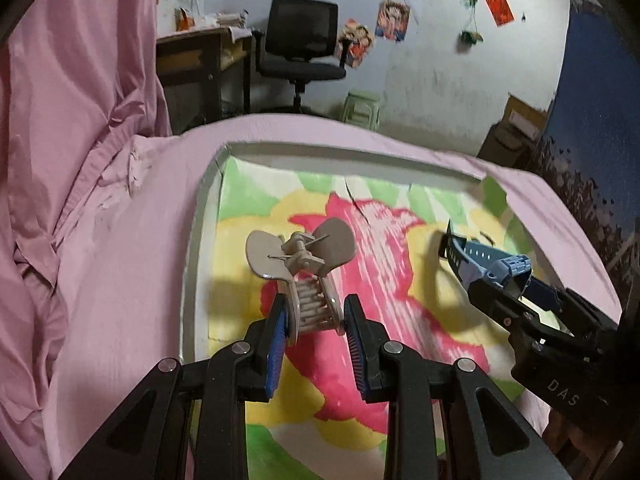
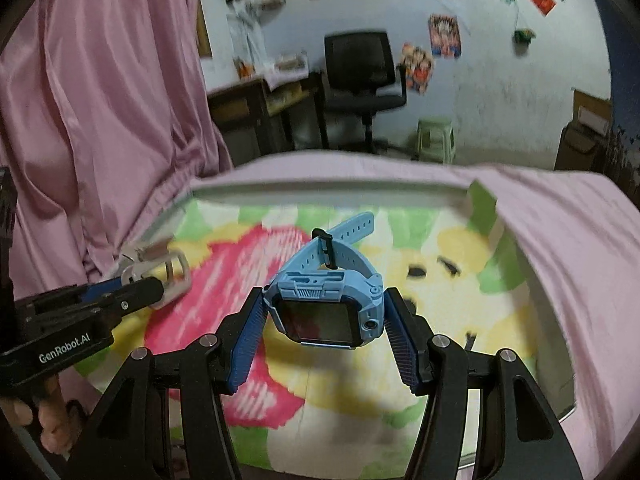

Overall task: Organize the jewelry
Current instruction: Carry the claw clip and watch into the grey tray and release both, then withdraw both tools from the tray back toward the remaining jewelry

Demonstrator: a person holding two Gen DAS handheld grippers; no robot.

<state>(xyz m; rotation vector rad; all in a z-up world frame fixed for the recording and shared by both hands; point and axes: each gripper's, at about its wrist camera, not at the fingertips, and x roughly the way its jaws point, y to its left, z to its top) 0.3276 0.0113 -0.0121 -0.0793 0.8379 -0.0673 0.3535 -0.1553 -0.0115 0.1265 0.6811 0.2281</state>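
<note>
My left gripper [image 1: 314, 312] is shut on a beige claw hair clip [image 1: 304, 264], whose toothed end sits between the blue pads while its two paddle handles stick out ahead. The right gripper [image 2: 324, 312] is shut on a light blue smartwatch [image 2: 326, 304], gripping the case sides, with the screen facing me and the strap looped behind. Both hang over a shallow white tray [image 1: 192, 248] lined with a bright pink, yellow and green picture. In the left wrist view the right gripper [image 1: 500, 280] shows with the watch [image 1: 486, 258]. The left gripper [image 2: 160, 284] and the clip [image 2: 160, 266] appear in the right wrist view.
The tray [image 2: 556, 320] rests on a pink sheet [image 1: 120, 280] over a bed. A pink curtain [image 1: 60, 80] hangs at left. Behind stand a desk [image 1: 200, 56], a black office chair [image 1: 300, 40], a green stool [image 1: 362, 108] and cardboard boxes [image 1: 516, 128]. A hand [image 2: 44, 420] holds the left gripper's handle.
</note>
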